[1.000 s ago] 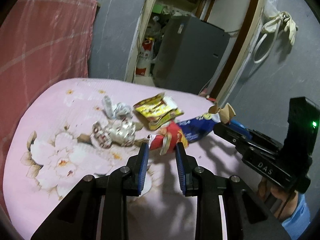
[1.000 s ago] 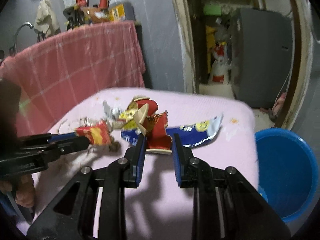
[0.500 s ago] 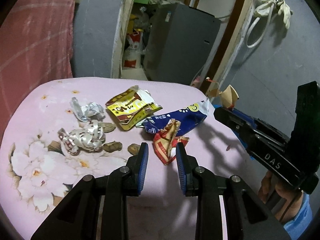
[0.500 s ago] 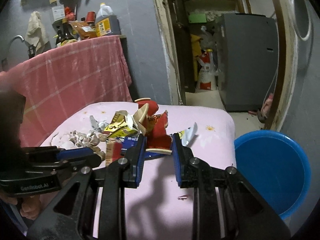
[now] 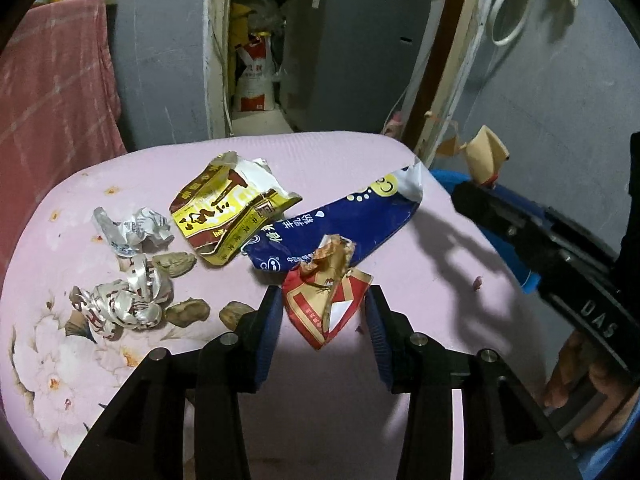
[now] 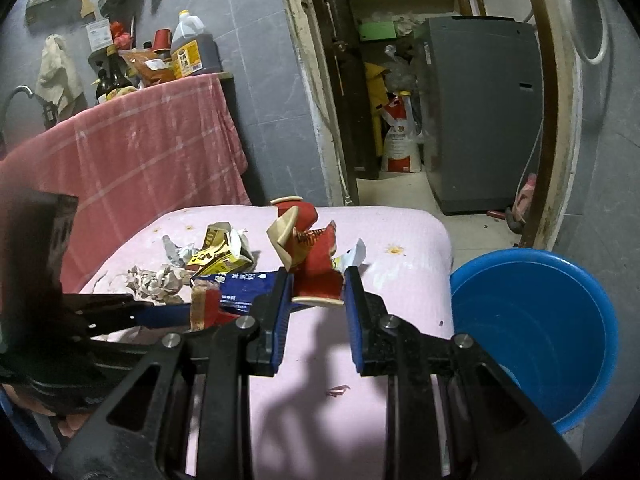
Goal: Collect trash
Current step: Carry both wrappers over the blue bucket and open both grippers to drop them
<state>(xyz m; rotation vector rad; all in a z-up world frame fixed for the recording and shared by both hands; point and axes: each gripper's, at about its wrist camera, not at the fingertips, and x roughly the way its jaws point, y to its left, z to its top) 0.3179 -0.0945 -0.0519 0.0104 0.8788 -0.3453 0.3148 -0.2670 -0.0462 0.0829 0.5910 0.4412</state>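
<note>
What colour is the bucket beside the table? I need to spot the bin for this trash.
Blue, inside and out. The bucket shows best in the right wrist view.

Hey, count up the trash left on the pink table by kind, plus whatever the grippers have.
Printed snack wrappers: 3 (yellow, blue, red)
Crumpled silver foil wrappers: 2
Peanut shells: 3
Crushed red paper cup, in the right gripper: 1
Total: 9
</note>
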